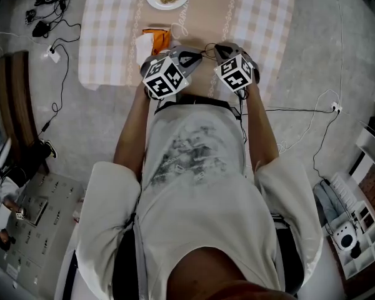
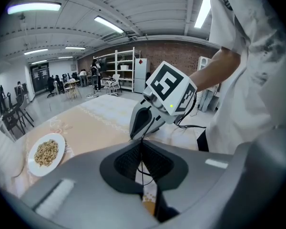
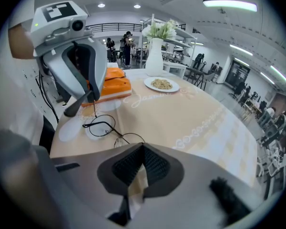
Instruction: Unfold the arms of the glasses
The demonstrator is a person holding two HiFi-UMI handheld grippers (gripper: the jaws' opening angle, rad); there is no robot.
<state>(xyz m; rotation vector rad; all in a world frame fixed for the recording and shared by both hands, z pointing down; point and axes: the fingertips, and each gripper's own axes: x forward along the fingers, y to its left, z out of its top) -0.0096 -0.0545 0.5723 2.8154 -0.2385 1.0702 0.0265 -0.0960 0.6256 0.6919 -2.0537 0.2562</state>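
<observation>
The glasses (image 3: 105,127) have thin black wire rims and round lenses, and they hang just above the beige tablecloth between the two grippers. My left gripper (image 2: 142,149) is shut on one thin arm (image 2: 142,162), which runs up toward the other gripper's tip. In the right gripper view that left gripper (image 3: 78,104) pinches the wire above the lens on the left. My right gripper (image 3: 142,147) is shut, and the rim of the nearer lens (image 3: 128,137) disappears under its jaws. In the head view both grippers (image 1: 197,56) (image 1: 215,50) meet near the table's near edge.
An orange box (image 3: 115,86) lies just behind the glasses. Farther back stand a white plate of food (image 3: 161,84) and a white vase of flowers (image 3: 155,56). White discs (image 3: 69,130) lie near the table edge. Cables (image 1: 56,42) run over the floor to the left.
</observation>
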